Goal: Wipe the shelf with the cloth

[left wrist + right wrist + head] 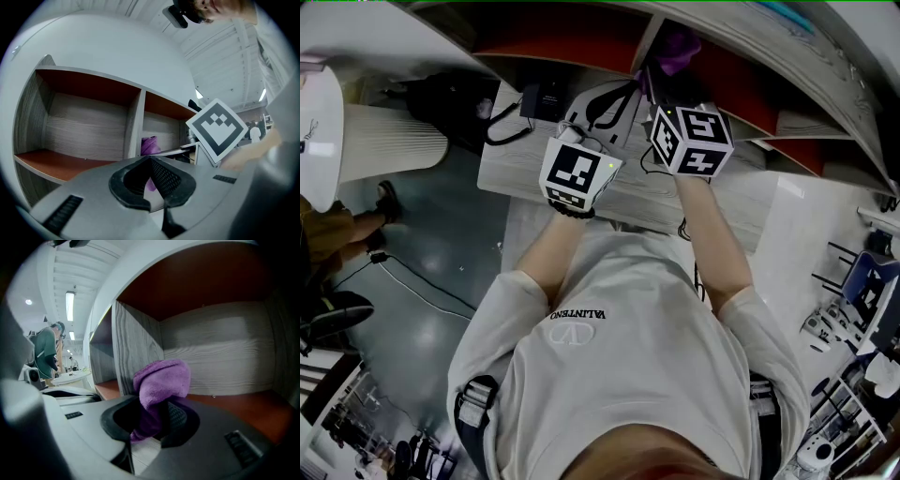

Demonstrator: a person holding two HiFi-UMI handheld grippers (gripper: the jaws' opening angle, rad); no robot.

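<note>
A: Right, counts first. Grippers?

B: Two. The left gripper (150, 174) is held out in front of the shelf (89, 126), fingers (165, 178) closed tip to tip with nothing between them. The right gripper (157, 422) is inside the shelf, fingers clamped on the cloth (161, 380).

A: Cloths?

B: One, purple, bunched up above the fingers.

A: Where in the shelf?

B: Two compartments show in the left gripper view, split by one upright divider (133, 124). The cloth sits in the right one, just beside the divider, near the front edge. Can't tell whether it touches the red-brown shelf floor (243, 404).

A: Below the shelf?

B: One pale wood-grain tabletop (656, 192) with black cables on it, under both hands.
</note>
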